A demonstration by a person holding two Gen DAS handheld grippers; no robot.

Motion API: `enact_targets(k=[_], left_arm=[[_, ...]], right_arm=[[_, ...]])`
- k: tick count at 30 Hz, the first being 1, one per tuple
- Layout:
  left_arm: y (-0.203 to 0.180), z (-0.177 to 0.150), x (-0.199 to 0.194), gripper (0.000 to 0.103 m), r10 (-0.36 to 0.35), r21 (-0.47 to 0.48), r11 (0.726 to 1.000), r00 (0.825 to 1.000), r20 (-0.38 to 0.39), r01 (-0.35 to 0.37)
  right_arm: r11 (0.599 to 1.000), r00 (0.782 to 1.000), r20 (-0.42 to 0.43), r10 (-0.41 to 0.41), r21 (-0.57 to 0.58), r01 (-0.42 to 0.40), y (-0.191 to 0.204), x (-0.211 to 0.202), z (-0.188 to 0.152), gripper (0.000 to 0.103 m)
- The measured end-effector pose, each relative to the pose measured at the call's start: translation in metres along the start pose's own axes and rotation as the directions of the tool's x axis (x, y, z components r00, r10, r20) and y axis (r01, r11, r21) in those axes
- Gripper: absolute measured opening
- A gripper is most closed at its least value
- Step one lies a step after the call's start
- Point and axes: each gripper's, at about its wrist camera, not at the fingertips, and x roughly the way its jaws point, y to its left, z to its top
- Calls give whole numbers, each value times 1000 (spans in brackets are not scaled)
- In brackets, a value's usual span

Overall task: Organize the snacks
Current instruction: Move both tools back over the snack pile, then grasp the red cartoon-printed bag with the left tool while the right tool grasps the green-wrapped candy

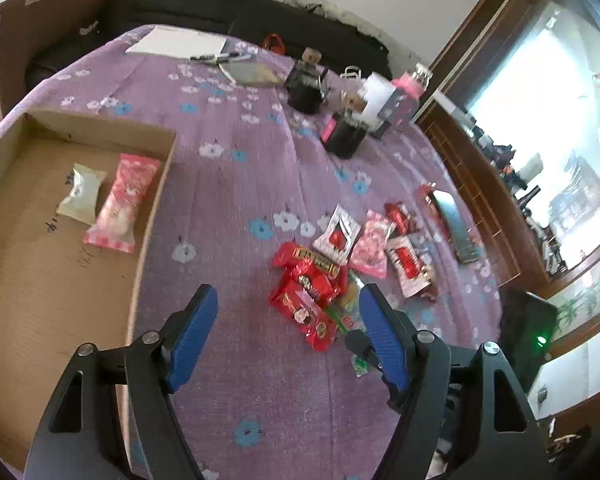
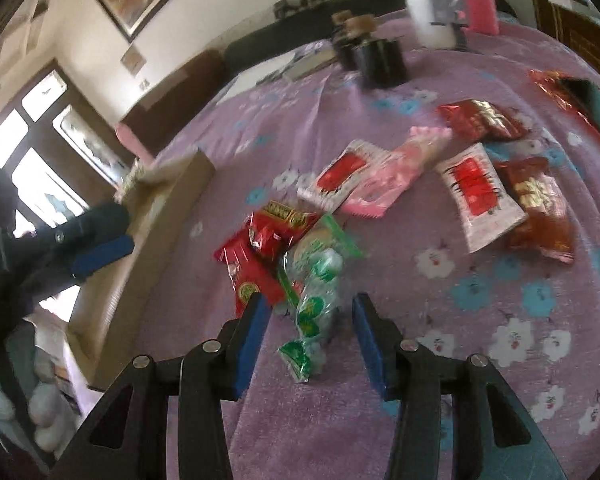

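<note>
– What carries it all?
– A purple flowered cloth (image 1: 240,200).
– And on it?
– A cardboard box (image 1: 156,216), scattered snack packets (image 2: 476,188), two black jars (image 1: 344,136), a white sheet (image 1: 176,42).

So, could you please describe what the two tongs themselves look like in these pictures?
Both match. The left tongs and right tongs each have two black angular arms with triangular cut-outs and round silver pivot bolts. Each finger carries a flat blue pad with a finely ribbed face. No cables, markings or sleeves show in either view.
</note>
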Motion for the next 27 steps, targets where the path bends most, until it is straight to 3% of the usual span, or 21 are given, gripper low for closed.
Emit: enact_targets(k=[1, 2, 3, 10, 16, 17, 18, 20, 27], left_arm=[[-2, -2, 4, 73, 8, 3, 1000, 1000, -7, -8], [-3, -3, 9, 73, 14, 2, 1000, 1000, -17, -14], [-3, -6, 13, 73, 21, 0, 1000, 999, -27, -21], [-13, -14, 48, 73, 66, 12, 998, 995, -72, -65], [-35, -21, 66, 73, 155, 125, 981, 987, -36, -150], [-38, -22, 67, 70, 181, 153, 972, 983, -21, -175], [-41, -24, 68, 56, 208, 182, 962, 978, -1, -205], [-44, -28, 68, 40, 230, 227, 947, 973, 26, -229], [-37, -30, 49, 28, 184, 207, 961, 983, 26, -185]], right_arm=[[1000, 1000, 3, -20, -24, 20, 3, 0, -1, 43], [998, 999, 5, -41, -49, 42, 5, 1, -2, 26], [997, 999, 5, -53, -55, 53, 4, 1, -3, 24], [997, 996, 58, -71, 33, 69, -19, -9, -3, 24], [996, 997, 60, -43, 75, 38, -29, -12, 0, 24], [996, 997, 62, -39, 82, 34, -32, -13, -1, 24], [996, 997, 63, -38, 86, 32, -32, -13, -2, 24], [995, 997, 64, -33, 96, 27, -35, -14, -1, 24], [996, 996, 78, -37, 81, 31, -33, -17, -2, 24]])
